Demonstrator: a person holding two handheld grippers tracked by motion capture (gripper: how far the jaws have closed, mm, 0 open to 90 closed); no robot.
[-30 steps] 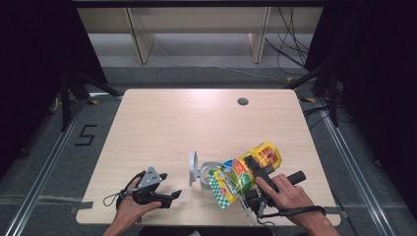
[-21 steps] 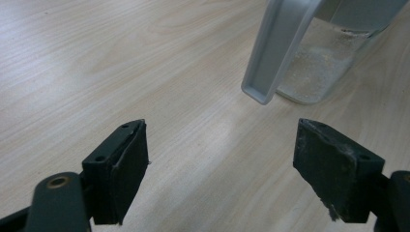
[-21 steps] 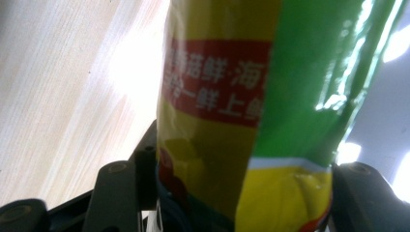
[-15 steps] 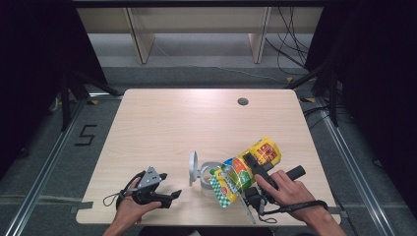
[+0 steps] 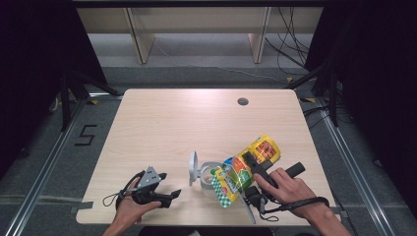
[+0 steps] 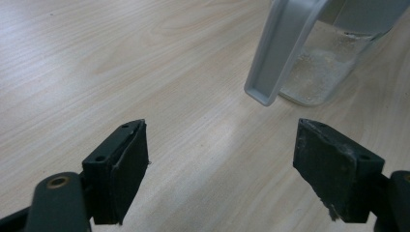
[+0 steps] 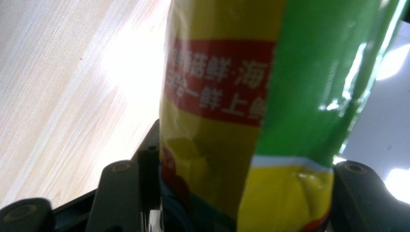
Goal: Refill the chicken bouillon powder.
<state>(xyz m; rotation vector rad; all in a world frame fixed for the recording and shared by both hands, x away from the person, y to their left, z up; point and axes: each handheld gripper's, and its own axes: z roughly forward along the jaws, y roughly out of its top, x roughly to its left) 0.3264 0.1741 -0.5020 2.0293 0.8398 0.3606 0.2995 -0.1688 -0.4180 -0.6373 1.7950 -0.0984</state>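
Black tongs (image 5: pixel 169 196) — grey three-cornered plate, trailing black cable, bare forearms

We see the far half of the table (image 5: pixel 196 118) bare, so a hand could pass freely there. Near the front edge, the container (image 5: pixel 204 172) with its raised lid (image 5: pixel 192 167) stands between our two hand-held grippers. The snack bag (image 5: pixel 243 169) lies just right of it, blocking the right front corner.
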